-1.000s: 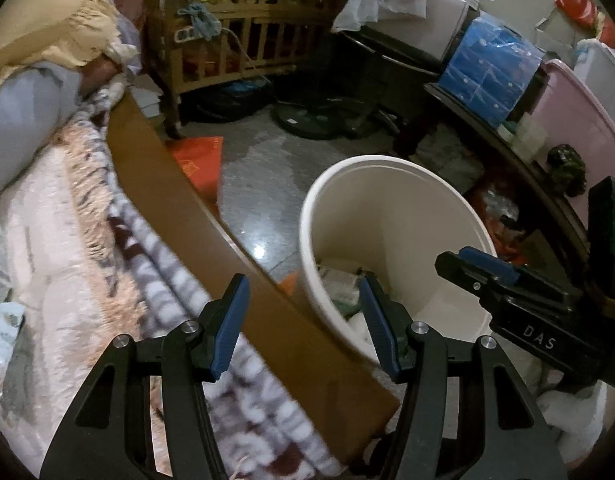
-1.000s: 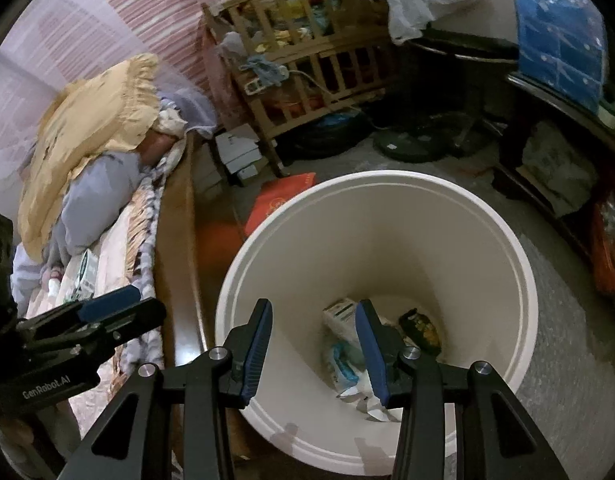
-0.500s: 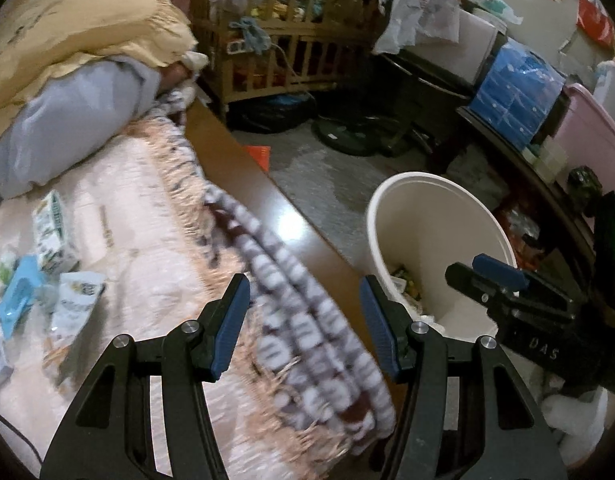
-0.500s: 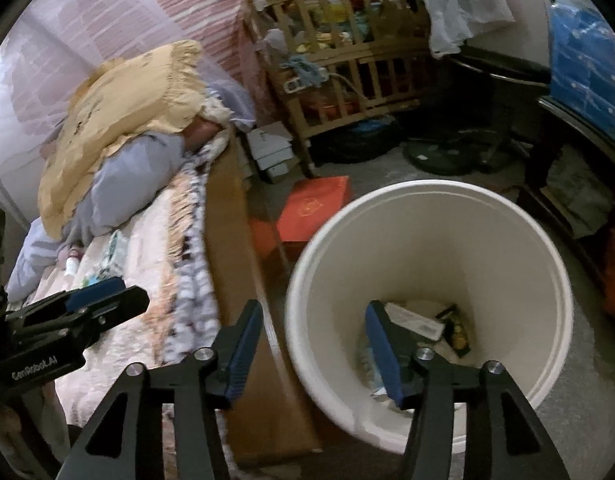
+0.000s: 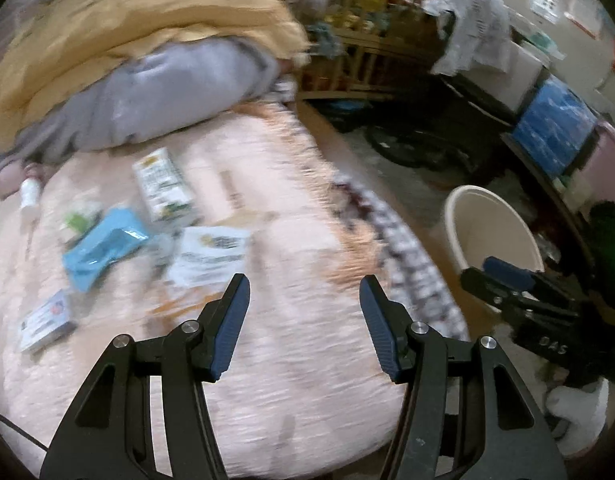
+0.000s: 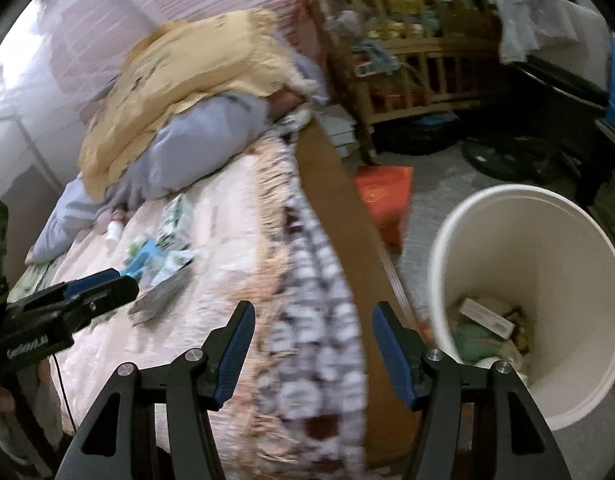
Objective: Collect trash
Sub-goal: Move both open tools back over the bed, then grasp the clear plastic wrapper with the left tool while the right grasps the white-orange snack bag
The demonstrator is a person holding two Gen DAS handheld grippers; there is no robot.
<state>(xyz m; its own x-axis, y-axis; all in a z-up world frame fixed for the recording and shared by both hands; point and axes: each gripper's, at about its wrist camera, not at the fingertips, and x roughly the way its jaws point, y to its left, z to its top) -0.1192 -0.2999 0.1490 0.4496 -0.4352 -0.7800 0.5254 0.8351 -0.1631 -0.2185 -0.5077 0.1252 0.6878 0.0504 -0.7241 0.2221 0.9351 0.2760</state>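
Observation:
Several pieces of trash lie on the pink bed cover: a blue wrapper (image 5: 103,246), a green-and-white carton (image 5: 163,186), a white packet (image 5: 209,254), a small box (image 5: 45,320) and a small bottle (image 5: 29,196). The white bin (image 6: 527,280) stands on the floor beside the bed and holds several discarded packets (image 6: 487,320). My left gripper (image 5: 303,320) is open and empty above the bed, just right of the trash. My right gripper (image 6: 311,344) is open and empty over the bed's edge, left of the bin. The bin also shows in the left wrist view (image 5: 491,232).
A yellow pillow (image 5: 139,20) on a grey one (image 5: 155,92) lies at the bed's head. A checked blanket fringe (image 6: 307,300) and wooden bed rail (image 6: 339,208) run between bed and bin. A red box (image 6: 387,196) and a wooden crib (image 6: 407,60) stand beyond.
Both grippers swung left from over the bin toward the bed. The trash on the bed cover has come into view, and the bin has slid to the right. Both stay open.

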